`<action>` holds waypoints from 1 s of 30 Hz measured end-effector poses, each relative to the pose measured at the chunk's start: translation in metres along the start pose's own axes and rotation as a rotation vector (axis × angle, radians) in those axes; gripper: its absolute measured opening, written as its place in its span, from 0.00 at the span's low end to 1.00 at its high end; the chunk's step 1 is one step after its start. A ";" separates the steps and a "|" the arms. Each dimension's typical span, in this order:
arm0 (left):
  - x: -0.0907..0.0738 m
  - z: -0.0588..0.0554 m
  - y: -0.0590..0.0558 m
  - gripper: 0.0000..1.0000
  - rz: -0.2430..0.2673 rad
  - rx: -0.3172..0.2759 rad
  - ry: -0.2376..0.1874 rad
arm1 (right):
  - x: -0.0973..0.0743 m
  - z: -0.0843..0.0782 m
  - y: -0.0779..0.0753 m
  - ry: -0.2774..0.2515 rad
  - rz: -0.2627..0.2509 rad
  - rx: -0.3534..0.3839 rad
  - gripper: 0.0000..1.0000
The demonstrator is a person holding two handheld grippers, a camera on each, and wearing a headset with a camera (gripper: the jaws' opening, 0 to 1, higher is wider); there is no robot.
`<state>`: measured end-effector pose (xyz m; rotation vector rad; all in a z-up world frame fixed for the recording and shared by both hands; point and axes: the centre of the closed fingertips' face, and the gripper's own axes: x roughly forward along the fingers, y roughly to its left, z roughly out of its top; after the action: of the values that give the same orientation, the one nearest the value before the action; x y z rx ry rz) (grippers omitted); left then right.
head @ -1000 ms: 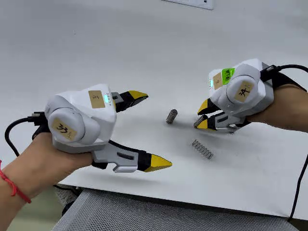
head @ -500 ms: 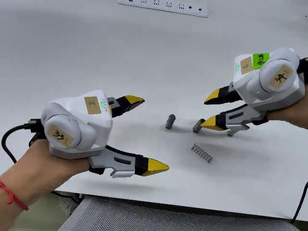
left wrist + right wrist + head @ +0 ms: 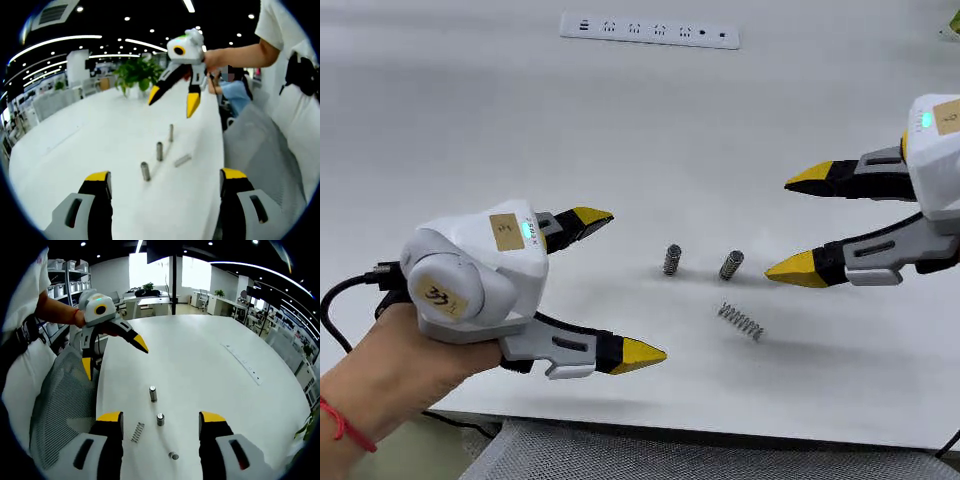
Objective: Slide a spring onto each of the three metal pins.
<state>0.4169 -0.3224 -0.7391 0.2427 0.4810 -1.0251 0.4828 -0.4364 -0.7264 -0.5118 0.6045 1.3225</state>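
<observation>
Two short metal pins stand on the white table, each with a spring coiled round it: the left pin (image 3: 672,259) and the right pin (image 3: 731,264). A loose spring (image 3: 740,321) lies flat just in front of them. In the right gripper view the row runs far pin (image 3: 153,393), middle pin (image 3: 160,419) and a near third pin (image 3: 173,455), with the loose spring (image 3: 138,432) beside them. The third pin (image 3: 171,132) looks thinner. My left gripper (image 3: 617,284) hovers open left of the pins. My right gripper (image 3: 792,225) hangs open above and right of them, holding nothing.
A white power strip (image 3: 650,30) lies at the far side of the table (image 3: 520,110). The table's front edge runs just under my left gripper, with a grey mesh chair (image 3: 620,455) below it.
My right gripper has lifted and drawn back to the right, away from the right pin, with its jaws spread wider. The spring stays on that pin. My left gripper has barely moved.
</observation>
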 end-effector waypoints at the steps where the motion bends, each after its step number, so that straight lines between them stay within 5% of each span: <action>1: -0.001 0.001 0.000 0.90 0.001 0.003 0.003 | -0.004 0.000 0.002 -0.018 -0.005 0.007 0.66; 16: 0.003 0.009 -0.010 0.88 -0.016 0.112 0.079 | -0.048 -0.031 0.019 -0.166 -0.066 0.108 0.83; 24: 0.016 0.013 -0.023 0.80 -0.085 0.224 0.140 | -0.066 -0.051 0.028 -0.223 -0.092 0.150 0.87; 30: 0.041 0.010 -0.037 0.68 -0.152 0.301 0.199 | -0.075 -0.056 0.030 -0.257 -0.111 0.170 0.87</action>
<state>0.4049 -0.3766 -0.7492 0.5875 0.5299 -1.2287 0.4361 -0.5230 -0.7183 -0.2285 0.4630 1.1957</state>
